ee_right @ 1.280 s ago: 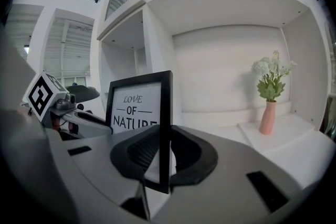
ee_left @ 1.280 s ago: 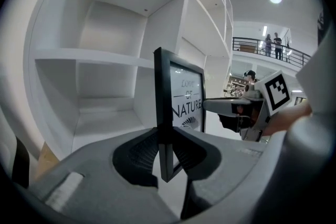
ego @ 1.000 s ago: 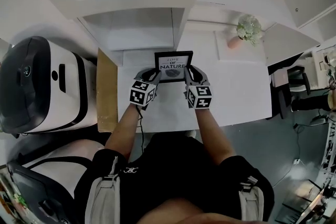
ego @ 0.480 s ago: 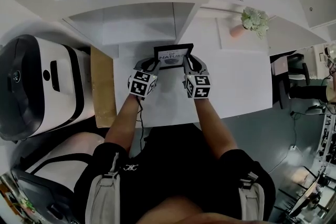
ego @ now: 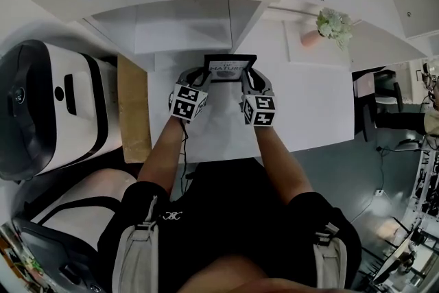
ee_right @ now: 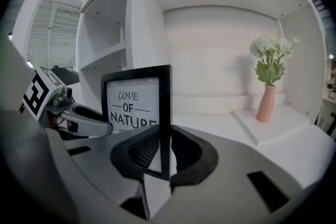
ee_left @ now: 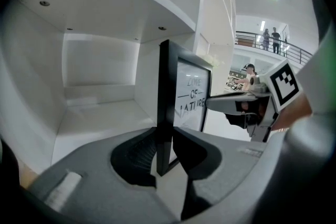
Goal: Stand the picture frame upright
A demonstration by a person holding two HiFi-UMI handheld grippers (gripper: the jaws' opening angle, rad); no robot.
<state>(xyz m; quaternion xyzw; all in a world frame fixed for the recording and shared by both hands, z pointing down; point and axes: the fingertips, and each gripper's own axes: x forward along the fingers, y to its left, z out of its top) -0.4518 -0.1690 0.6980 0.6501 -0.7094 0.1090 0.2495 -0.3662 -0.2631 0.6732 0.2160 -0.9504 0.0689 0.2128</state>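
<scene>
one picture frame [ego: 230, 68], two grippers, one vase of flowers [ego: 330, 27]. the frame is upright over the white table [ego: 309, 113], at 12 o'clock from the person. the left gripper [ego: 200, 74] clamps its left edge. the right gripper [ego: 247, 77] has the right edge between its jaws, which are opening. both forearms reach forward, parallel. the vase is at 2 o'clock from the frame.

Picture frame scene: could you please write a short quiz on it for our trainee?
1. Which grippers have the picture frame between their jaws? A left only, B right only, C both.
2. True or false: in the right gripper view, the pink vase stands left of the frame.
3. Fill in: the print reads LOVE OF ____.
Key: 1 C: left gripper and right gripper each hold a side edge, the right's jaws opening, edge between them. 2 false. 3 NATURE.
</scene>
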